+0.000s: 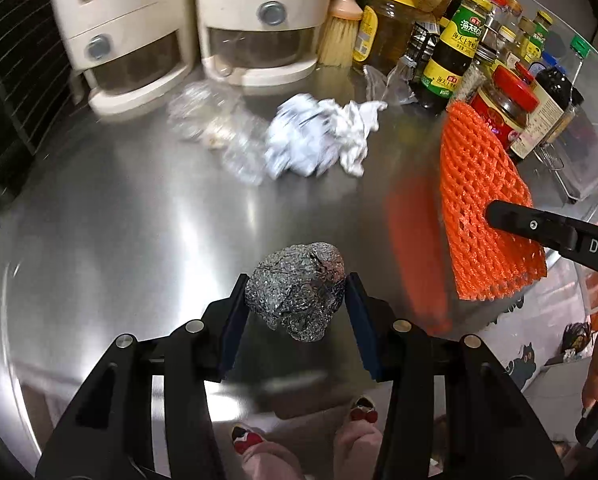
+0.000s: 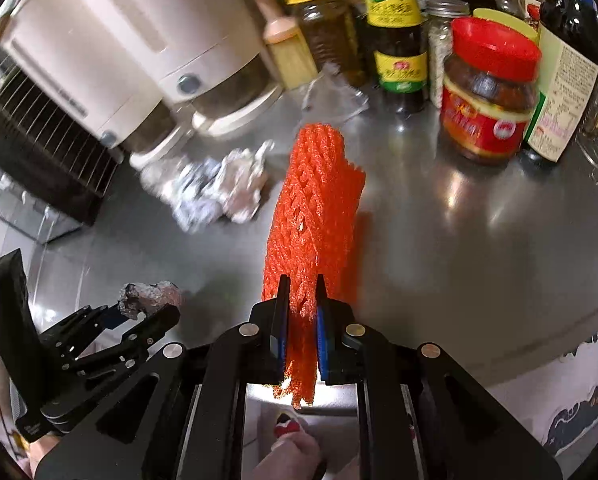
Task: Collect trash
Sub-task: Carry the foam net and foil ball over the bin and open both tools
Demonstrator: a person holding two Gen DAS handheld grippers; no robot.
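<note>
Left gripper: my left gripper (image 1: pixel 295 300) is clenched on a crumpled foil ball (image 1: pixel 297 294), one blue pad against each side of it, and the ball is lifted clear of the desk.
Right gripper: my right gripper (image 2: pixel 302 308) is clamped tight on an orange foam net (image 2: pixel 315 204); the net stands up from the pads and its loose end hangs down behind them.
Foil ball, other view: in the right wrist view the foil ball (image 2: pixel 149 296) shows at the near left, in the tips of my left gripper (image 2: pixel 139 312).
Foam net, other view: in the left wrist view the orange foam net (image 1: pixel 487 216) hangs at the right, above the desk, with one finger (image 1: pixel 539 226) of my right gripper across its near edge.
Desk: the steel desk (image 1: pixel 99 240) is shiny and reflects the net as an orange smear.
Trash left on the desk: a crumpled white paper wad (image 1: pixel 319 140) lies at the far middle, and just to its left is a crushed clear plastic wrapper (image 1: pixel 215 128), blurred.
Far left: two cream dispensers (image 1: pixel 187 28) stand side by side.
Far right: a red-lidded jar (image 1: pixel 503 108) and a row of sauce bottles (image 1: pixel 455 48), with a brush (image 1: pixel 339 28) leaning between the bottles and the dispensers.
</note>
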